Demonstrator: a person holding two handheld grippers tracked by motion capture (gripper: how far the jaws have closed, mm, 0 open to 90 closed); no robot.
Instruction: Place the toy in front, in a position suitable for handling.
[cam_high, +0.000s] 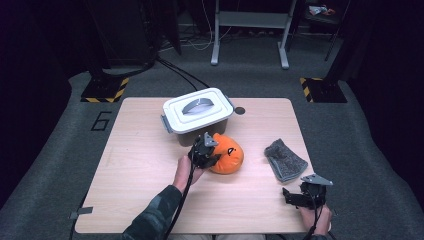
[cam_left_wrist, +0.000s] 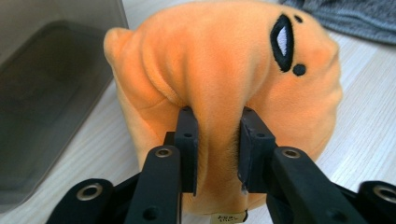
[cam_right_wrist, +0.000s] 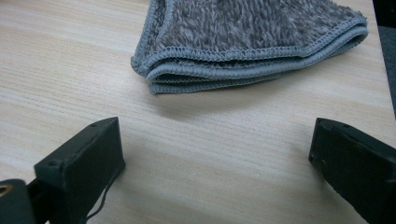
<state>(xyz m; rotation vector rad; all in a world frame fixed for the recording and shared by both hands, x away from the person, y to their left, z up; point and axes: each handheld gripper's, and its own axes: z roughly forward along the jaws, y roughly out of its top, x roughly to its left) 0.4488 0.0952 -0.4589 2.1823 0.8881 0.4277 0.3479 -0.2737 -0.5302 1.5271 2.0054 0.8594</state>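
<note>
An orange plush toy (cam_high: 228, 154) with a black stitched eye lies on the wooden table (cam_high: 140, 165) just in front of a lidded box (cam_high: 198, 114). My left gripper (cam_high: 205, 150) is shut on a fold of the orange plush toy (cam_left_wrist: 224, 70); the left gripper (cam_left_wrist: 216, 144) pinches the fabric between both jaws. A folded grey towel (cam_high: 285, 159) lies to the right. Near the table's front right corner my right gripper (cam_high: 300, 196) rests open, and in the right gripper view the right gripper (cam_right_wrist: 219, 163) has its jaws wide apart just short of the grey towel (cam_right_wrist: 252, 42).
The box has a white lid with a grey handle (cam_high: 196, 106) and a translucent grey wall (cam_left_wrist: 42, 84) close beside the plush. A dark round mark (cam_high: 240, 110) sits on the table behind the box. Bare wood (cam_right_wrist: 70, 70) lies left of the towel.
</note>
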